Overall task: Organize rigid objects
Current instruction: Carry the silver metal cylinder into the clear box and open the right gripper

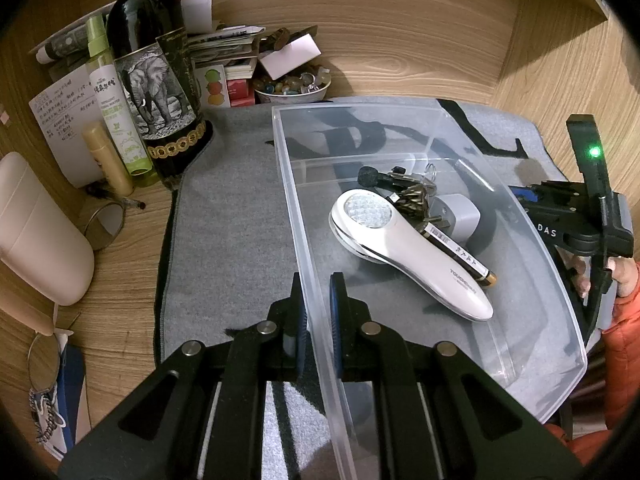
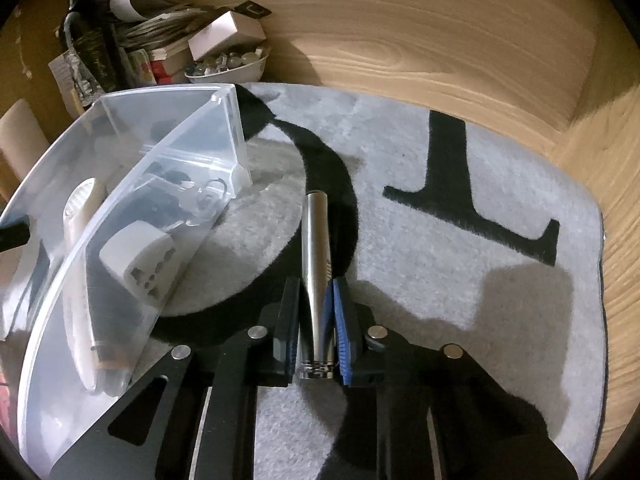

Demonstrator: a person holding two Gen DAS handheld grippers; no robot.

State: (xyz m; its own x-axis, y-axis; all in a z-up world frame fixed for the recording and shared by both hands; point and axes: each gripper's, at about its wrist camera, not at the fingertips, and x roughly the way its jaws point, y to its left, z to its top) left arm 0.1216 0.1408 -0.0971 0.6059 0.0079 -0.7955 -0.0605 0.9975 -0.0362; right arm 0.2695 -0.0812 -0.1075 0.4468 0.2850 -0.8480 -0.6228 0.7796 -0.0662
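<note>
Both grippers clamped, bin and tube.
Left gripper (image 1: 318, 308) pinching bin (image 1: 560, 280) wall at 6 o'clock; right gripper (image 2: 316, 320) closed on metal tube (image 2: 316, 240), lying on mat (image 2: 460, 280) at bin's 3 o'clock.

Wine bottle's (image 1: 148, 60) neck beyond the upper edge
</note>
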